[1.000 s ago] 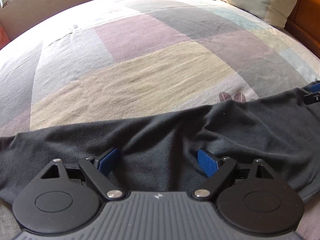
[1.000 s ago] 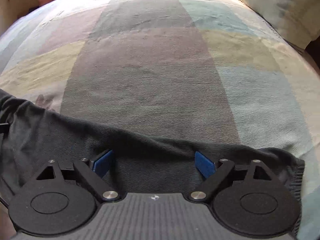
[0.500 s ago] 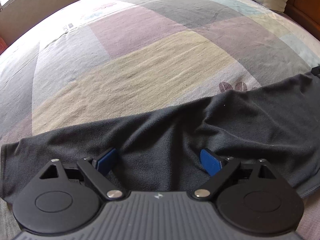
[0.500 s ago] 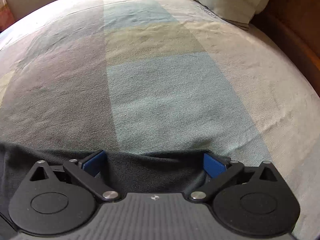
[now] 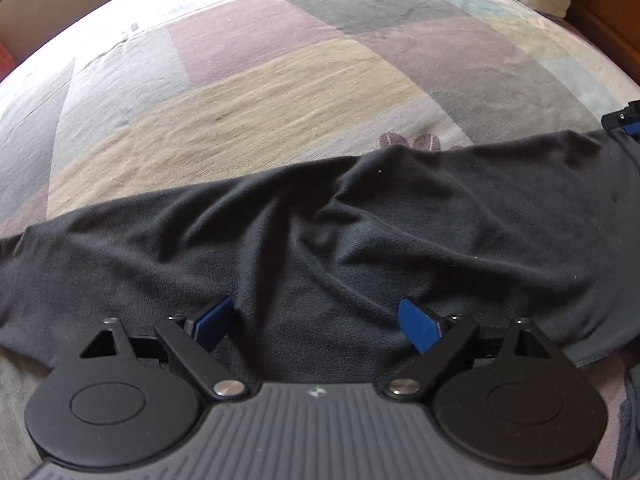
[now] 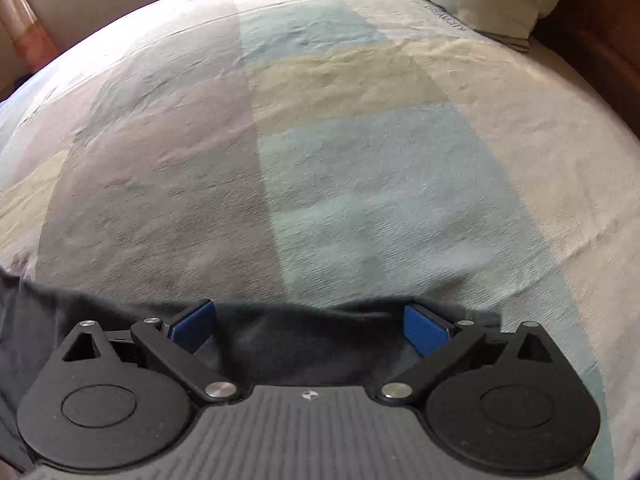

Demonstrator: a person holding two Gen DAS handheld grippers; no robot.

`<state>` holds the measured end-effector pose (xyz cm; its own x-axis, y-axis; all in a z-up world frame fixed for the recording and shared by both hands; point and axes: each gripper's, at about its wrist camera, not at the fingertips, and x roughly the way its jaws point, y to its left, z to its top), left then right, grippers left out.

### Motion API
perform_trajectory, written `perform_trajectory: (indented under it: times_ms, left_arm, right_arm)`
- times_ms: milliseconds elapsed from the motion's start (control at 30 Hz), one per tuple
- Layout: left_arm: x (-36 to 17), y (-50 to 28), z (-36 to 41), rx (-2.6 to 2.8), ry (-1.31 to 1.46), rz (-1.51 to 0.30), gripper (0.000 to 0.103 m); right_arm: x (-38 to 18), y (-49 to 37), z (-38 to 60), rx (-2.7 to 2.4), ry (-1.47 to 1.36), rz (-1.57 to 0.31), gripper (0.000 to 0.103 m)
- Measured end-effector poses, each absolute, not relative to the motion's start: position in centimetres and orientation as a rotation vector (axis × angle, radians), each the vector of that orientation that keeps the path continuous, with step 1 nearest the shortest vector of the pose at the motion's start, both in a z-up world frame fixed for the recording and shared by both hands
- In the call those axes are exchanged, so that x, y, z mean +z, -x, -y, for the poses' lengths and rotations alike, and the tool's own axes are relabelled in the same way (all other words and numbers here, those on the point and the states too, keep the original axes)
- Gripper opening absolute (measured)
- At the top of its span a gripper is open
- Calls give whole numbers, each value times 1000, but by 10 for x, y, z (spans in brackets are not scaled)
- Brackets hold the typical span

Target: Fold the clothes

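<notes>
Now right hand-held gripper (image 6: 310, 326) shifted to dark garment's (image 5: 360, 240) edge, jaws wide, left hand-held gripper (image 5: 316, 322) closing slightly, unclamped.

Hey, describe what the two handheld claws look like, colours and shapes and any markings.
Both match. The left claw has a grey ribbed body bearing a small white logo, two round black discs with inset circles, black linkage arms on silver pivot pins, and flat blue pads. The right claw is built the same way, with blue pads. No cables, sleeves or hands show.
</notes>
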<state>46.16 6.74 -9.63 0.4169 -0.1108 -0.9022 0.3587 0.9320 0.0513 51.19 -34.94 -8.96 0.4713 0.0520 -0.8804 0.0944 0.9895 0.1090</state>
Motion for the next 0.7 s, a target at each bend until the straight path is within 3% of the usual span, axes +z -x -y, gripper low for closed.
perform_trajectory:
  times_ms: [67, 300, 500, 700]
  left_arm:
    - [-91, -458, -66, -293, -238, -1096, 87]
    - [-76, -431, -30, -427, -282, -993, 88]
    - [-92, -414, -1, -474, -354, -969, 88]
    - [-103, -428, -24, -270, -291, -1030, 92]
  right_arm:
    - [-78, -513, 364, -44, -231, -1079, 97]
    - [-42, -445, 360, 73, -215, -1101, 97]
    - [-66, -396, 343, 139, -175, -1142, 97]
    - [-87, -418, 358, 111, -76, -1117, 98]
